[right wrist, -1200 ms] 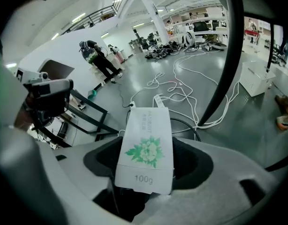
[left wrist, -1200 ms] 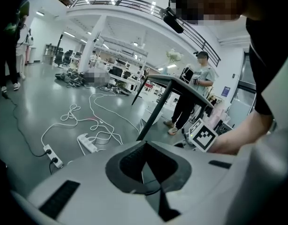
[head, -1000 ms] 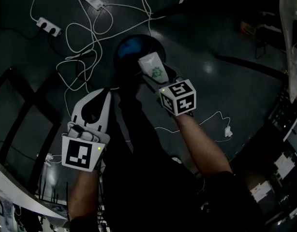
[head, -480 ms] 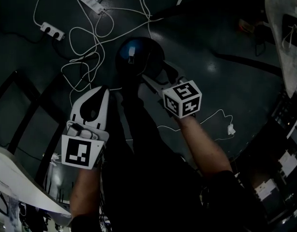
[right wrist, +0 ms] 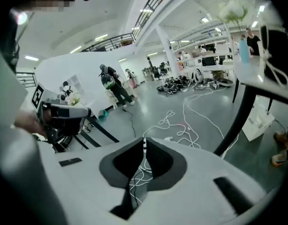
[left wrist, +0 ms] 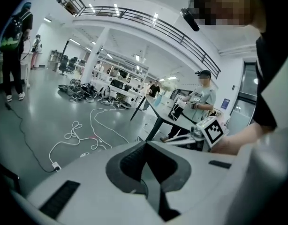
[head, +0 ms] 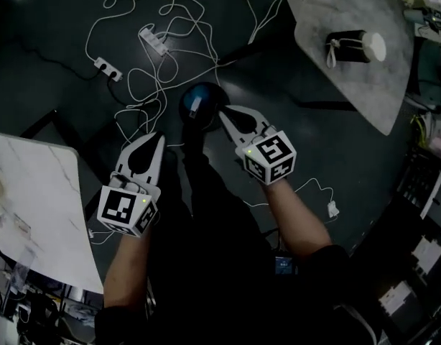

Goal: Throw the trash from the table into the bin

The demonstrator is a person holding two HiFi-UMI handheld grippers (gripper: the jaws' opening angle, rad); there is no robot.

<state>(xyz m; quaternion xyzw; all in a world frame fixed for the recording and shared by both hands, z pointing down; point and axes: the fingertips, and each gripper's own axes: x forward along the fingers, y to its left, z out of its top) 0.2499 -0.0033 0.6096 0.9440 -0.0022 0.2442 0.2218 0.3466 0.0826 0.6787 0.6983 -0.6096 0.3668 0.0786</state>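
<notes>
On the dark floor far below stands the black round bin [head: 206, 92], and a small white piece of trash [head: 195, 105] lies on its blue liner. My right gripper [head: 223, 111] hangs high above the bin's right edge, shut, with nothing between its jaws; in the right gripper view [right wrist: 144, 143] the tips meet. My left gripper [head: 159, 137] is held level with it to the left, also shut and empty, its tips together in the left gripper view [left wrist: 145, 143].
White cables [head: 145, 70] and power strips [head: 154, 42] sprawl over the floor behind the bin. A white marble table [head: 41, 200] lies at the lower left. Another table [head: 335, 13] at the upper right carries a dark cylinder with a white end [head: 355, 47]. People stand in the distance [left wrist: 12, 46].
The right gripper held a white carton with green print over the bin, opened, and the carton dropped in. Its jaws then shut. Both grippers rose, and the tables came into view.
</notes>
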